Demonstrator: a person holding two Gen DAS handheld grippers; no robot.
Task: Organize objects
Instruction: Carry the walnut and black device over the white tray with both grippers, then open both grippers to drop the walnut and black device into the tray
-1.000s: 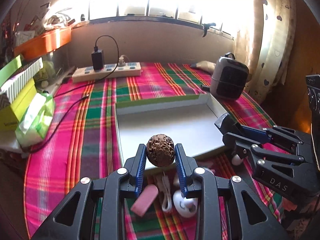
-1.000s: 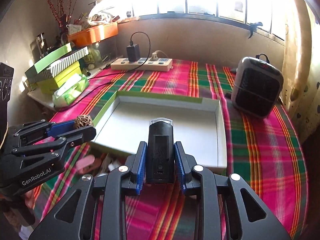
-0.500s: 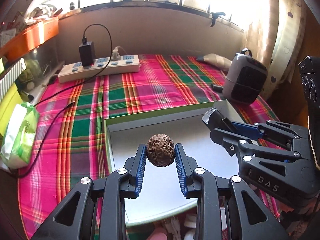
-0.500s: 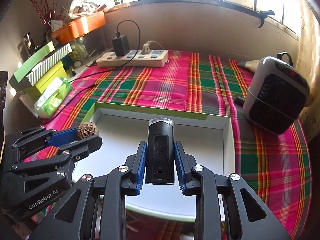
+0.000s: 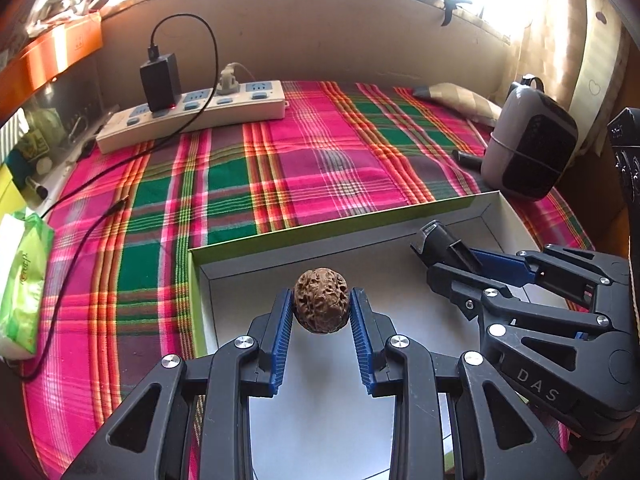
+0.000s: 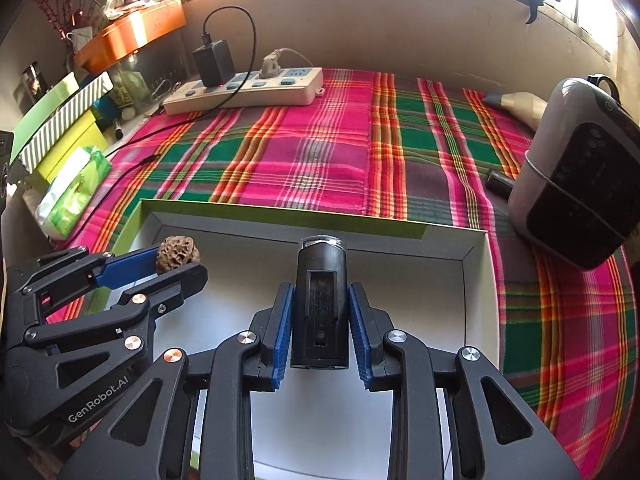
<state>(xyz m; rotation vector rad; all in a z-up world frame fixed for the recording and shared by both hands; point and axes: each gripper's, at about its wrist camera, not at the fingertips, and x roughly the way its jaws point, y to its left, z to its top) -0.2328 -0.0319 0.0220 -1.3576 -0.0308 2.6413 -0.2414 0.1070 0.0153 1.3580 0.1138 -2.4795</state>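
Both grippers hang over the white box (image 5: 496,216): the left gripper (image 5: 322,312) pinches a walnut (image 5: 321,300) above its left end, the right gripper (image 6: 320,320) pinches a black gadget (image 6: 320,304), pointing lengthwise toward its far wall.

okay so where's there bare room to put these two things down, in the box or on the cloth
The white box floor is bare wall to wall under both claws, left with the walnut and right with the black device. The plaid cloth is also open between the box and the power strip. It is crowded by the heater and along the stacked boxes.
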